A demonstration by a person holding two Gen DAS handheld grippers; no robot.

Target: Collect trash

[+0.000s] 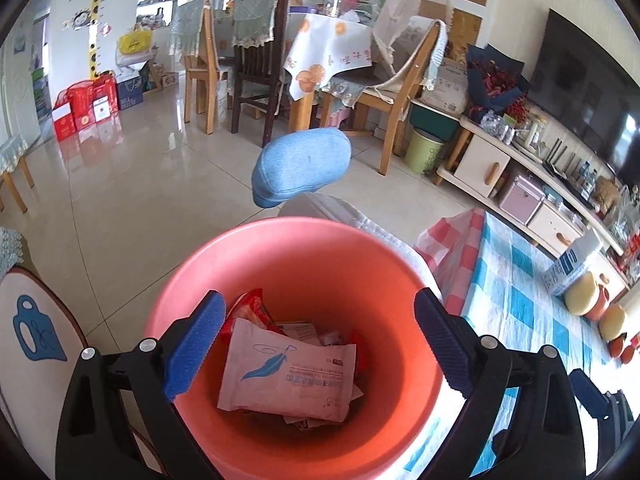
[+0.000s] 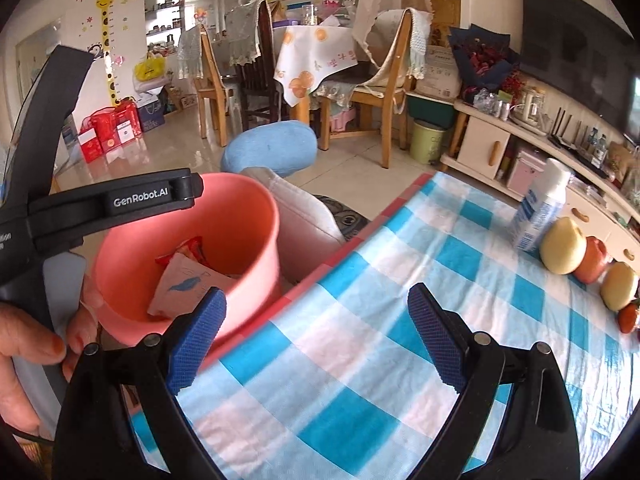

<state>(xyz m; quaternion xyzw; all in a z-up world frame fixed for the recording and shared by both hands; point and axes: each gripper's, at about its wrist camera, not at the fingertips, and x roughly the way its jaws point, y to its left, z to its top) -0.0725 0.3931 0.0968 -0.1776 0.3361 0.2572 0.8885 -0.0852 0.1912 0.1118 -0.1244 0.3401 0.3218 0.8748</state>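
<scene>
Writing: I read "GenRobot.AI" in white on the black left tongs (image 2: 100,216).
Bin: the round salmon-pink plastic bin (image 1: 280,252) sits beside the blue-and-white checked counter (image 2: 360,340), under my left tongs (image 1: 318,344).
Contents: a pale pink tissue packet with a blue feather print (image 1: 288,376) lies on red wrappers (image 1: 250,308).
Left tongs: spread open, empty.
Right tongs (image 2: 316,336): spread open, empty, over the counter.

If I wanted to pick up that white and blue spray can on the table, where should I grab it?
Grab the spray can around its middle, coming in from the side with the right gripper, which is open. The can stands upright and is tall and round, so its body probably fits between the fingers. Come from its left: fruit crowds its right.
</scene>
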